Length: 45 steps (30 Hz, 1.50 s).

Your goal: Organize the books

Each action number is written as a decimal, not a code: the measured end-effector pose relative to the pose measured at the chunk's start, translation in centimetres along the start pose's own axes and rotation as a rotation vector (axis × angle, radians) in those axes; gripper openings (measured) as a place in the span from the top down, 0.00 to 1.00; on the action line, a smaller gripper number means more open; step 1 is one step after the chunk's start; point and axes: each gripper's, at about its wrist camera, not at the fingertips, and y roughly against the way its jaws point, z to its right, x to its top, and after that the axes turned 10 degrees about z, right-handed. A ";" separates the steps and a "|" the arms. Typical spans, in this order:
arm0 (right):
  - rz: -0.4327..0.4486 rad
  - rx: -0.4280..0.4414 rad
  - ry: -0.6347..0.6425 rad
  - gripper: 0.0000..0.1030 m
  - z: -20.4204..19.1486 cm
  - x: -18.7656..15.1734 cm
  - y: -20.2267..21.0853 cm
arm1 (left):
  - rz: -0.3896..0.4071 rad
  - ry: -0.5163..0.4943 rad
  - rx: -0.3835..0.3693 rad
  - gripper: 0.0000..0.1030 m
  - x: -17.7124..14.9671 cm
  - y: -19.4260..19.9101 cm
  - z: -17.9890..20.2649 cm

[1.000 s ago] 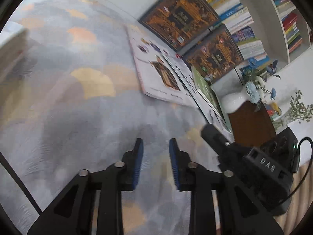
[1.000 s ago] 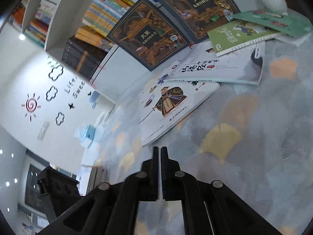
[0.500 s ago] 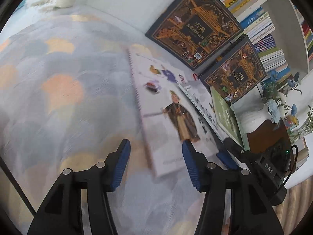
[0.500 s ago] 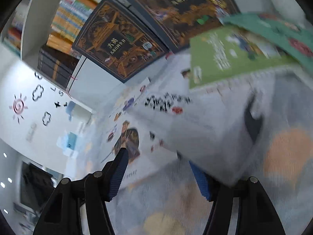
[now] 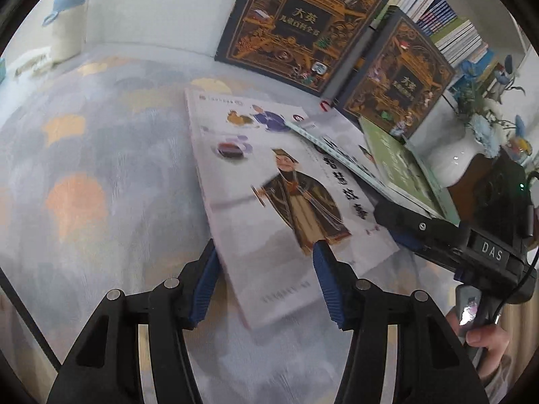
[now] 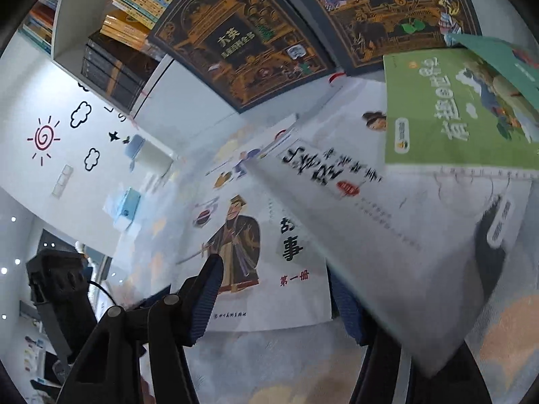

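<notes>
To my left the grey leaf-patterned rug (image 5: 101, 168) lies bare. My left gripper (image 5: 264, 271), jaws just spread, straddles the near-left edge of the flat white robed-figure storybook (image 5: 269, 185). My right gripper (image 6: 279, 298), also just parted, brackets its right corner under the overlapping white calligraphy book (image 6: 387, 208).

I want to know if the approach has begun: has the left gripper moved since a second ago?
Yes. The left gripper has closed in on the robed-figure book, jaws having just opened, now straddling its corner.
</notes>
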 end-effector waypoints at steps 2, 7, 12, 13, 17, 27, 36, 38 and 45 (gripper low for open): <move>-0.032 -0.014 0.034 0.39 -1.0 -1.1 0.5 | -0.010 -0.006 -0.012 0.50 -0.8 0.8 0.1; -0.059 -0.070 0.104 0.39 -2.8 -4.1 2.3 | -0.033 -0.022 -0.039 0.50 -2.8 2.9 0.1; -0.096 -0.001 0.015 0.39 -2.6 -8.0 5.4 | -0.092 -0.026 -0.090 0.50 -5.9 6.4 -0.1; -0.118 0.014 0.009 0.39 -2.7 -9.4 6.3 | -0.115 -0.038 -0.109 0.50 -7.0 7.6 0.0; -0.174 0.061 0.014 0.39 -2.9 -13.5 9.6 | -0.184 -0.053 -0.179 0.48 -10.5 11.2 -0.6; -0.091 0.020 -0.055 0.45 -1.6 -10.4 6.6 | -0.081 0.074 -0.098 0.64 -6.8 7.6 -3.2; -0.302 0.226 -0.043 0.52 -2.2 -16.8 10.2 | -0.140 0.018 -0.182 0.72 -11.3 13.1 -5.1; -0.309 0.226 -0.037 0.64 -1.6 -17.5 10.7 | -0.162 0.017 -0.212 0.72 -11.8 13.4 -5.3; -0.294 0.263 -0.104 0.89 -0.4 -16.1 7.7 | -0.162 0.063 -0.252 0.72 -10.9 12.0 -5.6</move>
